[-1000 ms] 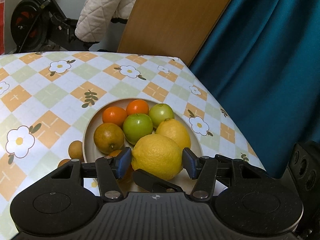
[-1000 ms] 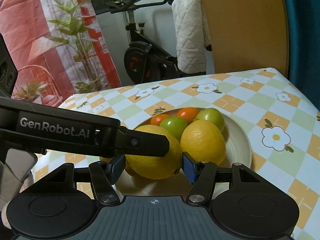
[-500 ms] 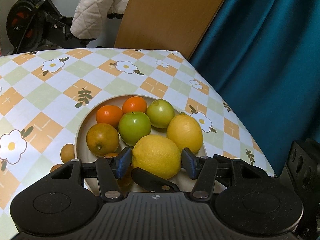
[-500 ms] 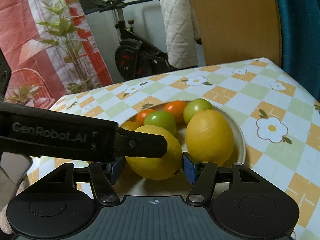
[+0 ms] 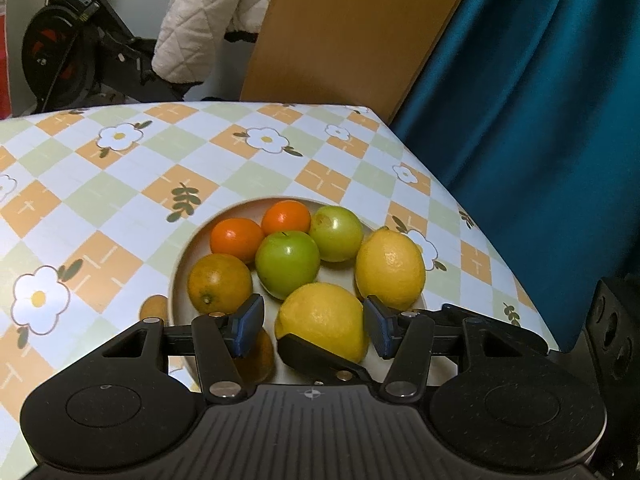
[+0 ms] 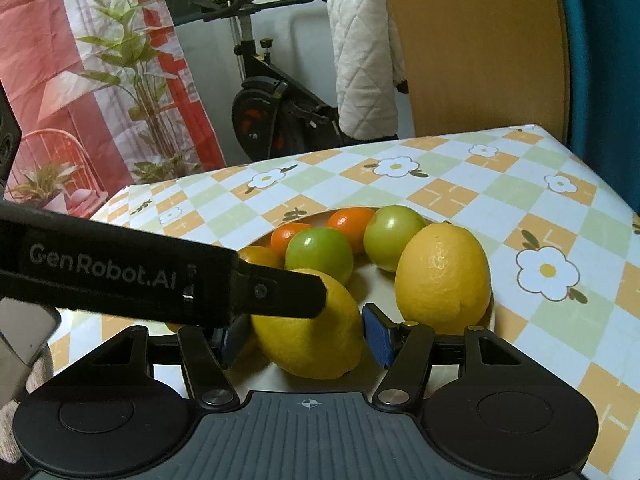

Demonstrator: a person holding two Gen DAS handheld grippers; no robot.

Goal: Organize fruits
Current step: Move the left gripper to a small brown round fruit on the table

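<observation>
Near lemon sits at the front of the plate, the plate lying toward the tabletop's right edge and not far from its far right corner. Both grippers frame this same fruit.

Left gripper: fingers part-open. Right pad at or just off the peel; left pad shows a clear gap. Not a grip. Right gripper: fingers part-open, right pad just off the rind, left pad hidden behind the left gripper's black finger, which crosses the right wrist view and lies over the lemon's top. Contact there cannot be told.

Handling, as judged: the lemon looks firm, fairly dense, its rind pebbled and waxy. It should take a squeeze without bruising, but the tapered ends would let the pads slide. Best hold is across the widest belly, pads opposite each other. Being round, it may roll if nudged.

Neighbours crowd it: second lemon at the plate's right rim, two green apples, two small oranges behind, a duller orange on the left. A brown fruit lies off the plate on the cloth.

Surface: glossy checked tablecloth with daisies, likely slick. Room: teal curtain right, wooden board, exercise bike with quilted white jacket.
</observation>
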